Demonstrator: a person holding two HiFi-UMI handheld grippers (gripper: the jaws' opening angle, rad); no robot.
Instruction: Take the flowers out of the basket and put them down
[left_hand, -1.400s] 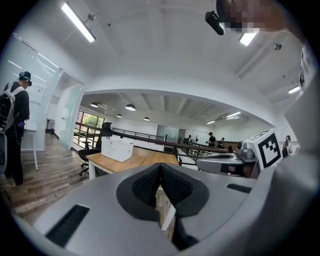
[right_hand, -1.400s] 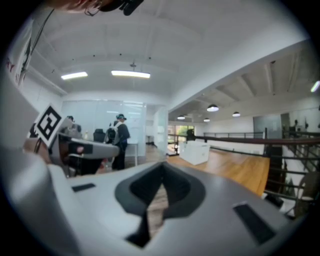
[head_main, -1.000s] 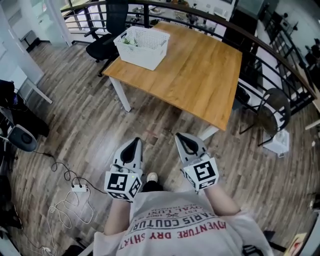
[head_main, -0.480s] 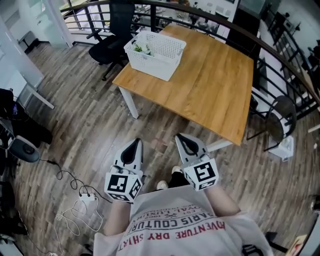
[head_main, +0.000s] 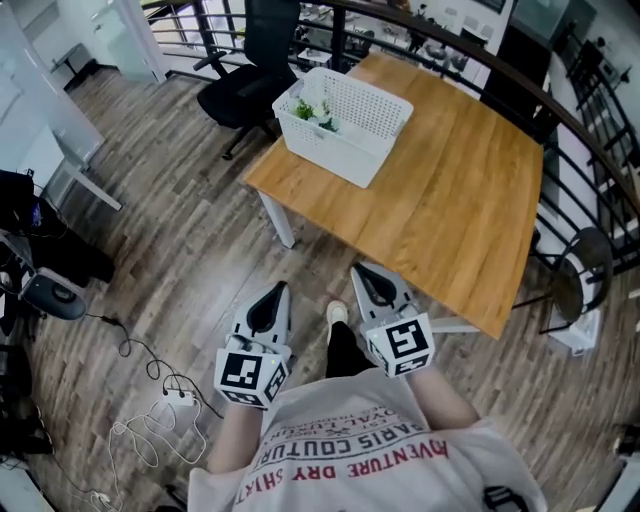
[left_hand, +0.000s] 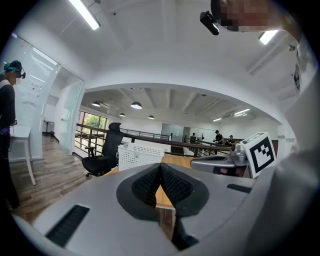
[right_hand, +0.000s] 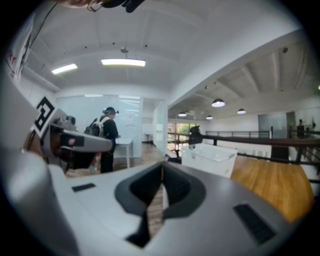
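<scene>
A white perforated basket (head_main: 347, 122) stands on the far left corner of a wooden table (head_main: 450, 200). Green and pale flowers (head_main: 318, 112) show inside its left end. The basket also appears in the left gripper view (left_hand: 141, 156) and in the right gripper view (right_hand: 210, 158). My left gripper (head_main: 272, 304) and right gripper (head_main: 372, 284) hang side by side over the wood floor, short of the table's near edge. Both are shut with nothing between the jaws. The person's foot (head_main: 336, 314) shows between them.
A black office chair (head_main: 245, 85) stands left of the table. A dark railing (head_main: 470, 55) curves behind it, and a round stool (head_main: 580, 262) sits at the right. Cables and a power strip (head_main: 170, 394) lie on the floor at the left. A person (right_hand: 109, 137) stands by a desk.
The table and basket have drawn closer and shifted right in the head view as I walk toward them. Both grippers keep their place in front of the body, still shut.
</scene>
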